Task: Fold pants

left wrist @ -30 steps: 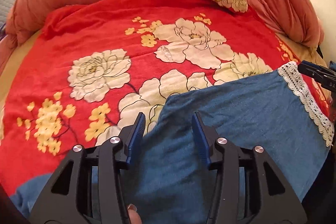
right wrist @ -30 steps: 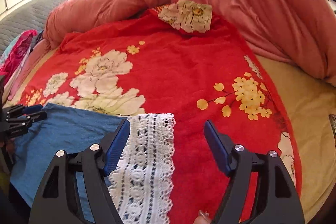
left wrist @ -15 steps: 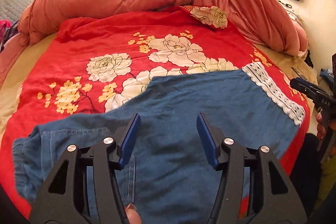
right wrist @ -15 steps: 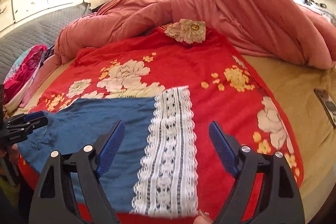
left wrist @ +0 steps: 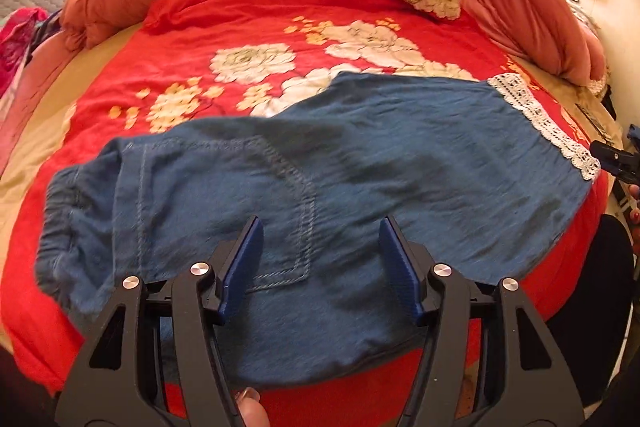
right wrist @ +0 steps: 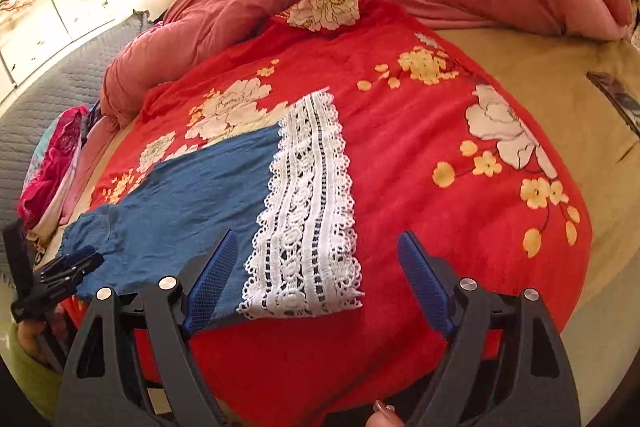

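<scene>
While both sets of jaws stand wide apart and grip nothing, the left gripper [left wrist: 320,263] hangs just above the pocket/waist half of the blue denim-look pants with a white lace cuff [left wrist: 340,187], and the right gripper [right wrist: 316,279] hangs over the lace cuff [right wrist: 308,211] at the near edge. The pants lie flat on the red floral blanket [left wrist: 248,27] w/ their long axis running left-right across both grippers, waistband toward the left gripper, cuff toward the right. So the fold likely turns on the right gripper, nearer the cuff, carrying it across to the waist end.
</scene>
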A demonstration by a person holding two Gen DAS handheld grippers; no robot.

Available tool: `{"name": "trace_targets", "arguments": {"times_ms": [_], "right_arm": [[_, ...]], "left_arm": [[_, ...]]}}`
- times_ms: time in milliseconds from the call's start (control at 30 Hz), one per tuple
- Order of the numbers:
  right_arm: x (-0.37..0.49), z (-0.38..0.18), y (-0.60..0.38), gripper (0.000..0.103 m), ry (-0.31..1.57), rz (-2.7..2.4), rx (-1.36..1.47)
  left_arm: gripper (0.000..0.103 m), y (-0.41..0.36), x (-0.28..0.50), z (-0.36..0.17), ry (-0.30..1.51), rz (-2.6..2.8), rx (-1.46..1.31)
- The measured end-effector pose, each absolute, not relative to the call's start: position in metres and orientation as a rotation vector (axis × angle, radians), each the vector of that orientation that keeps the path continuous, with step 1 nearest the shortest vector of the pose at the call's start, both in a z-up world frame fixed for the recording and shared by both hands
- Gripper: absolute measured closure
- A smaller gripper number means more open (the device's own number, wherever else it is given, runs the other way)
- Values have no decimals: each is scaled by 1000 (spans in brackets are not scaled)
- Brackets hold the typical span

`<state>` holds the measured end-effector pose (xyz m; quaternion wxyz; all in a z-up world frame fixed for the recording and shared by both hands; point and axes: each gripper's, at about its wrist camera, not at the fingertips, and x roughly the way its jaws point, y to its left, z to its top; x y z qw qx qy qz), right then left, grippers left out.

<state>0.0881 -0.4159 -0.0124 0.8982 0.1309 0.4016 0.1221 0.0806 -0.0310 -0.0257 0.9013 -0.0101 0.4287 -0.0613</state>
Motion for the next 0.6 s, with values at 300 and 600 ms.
{"name": "trace_targets", "arguments": {"times_ms": [300, 600], "right_arm": [[91, -31, -414, 40, 893, 268, 315], [85, -29, -405, 75, 892, 296, 293]], "left_arm": [[50, -17, 71, -31, 902, -90, -1], [49, -12, 68, -32, 917, -80, 3]]}}
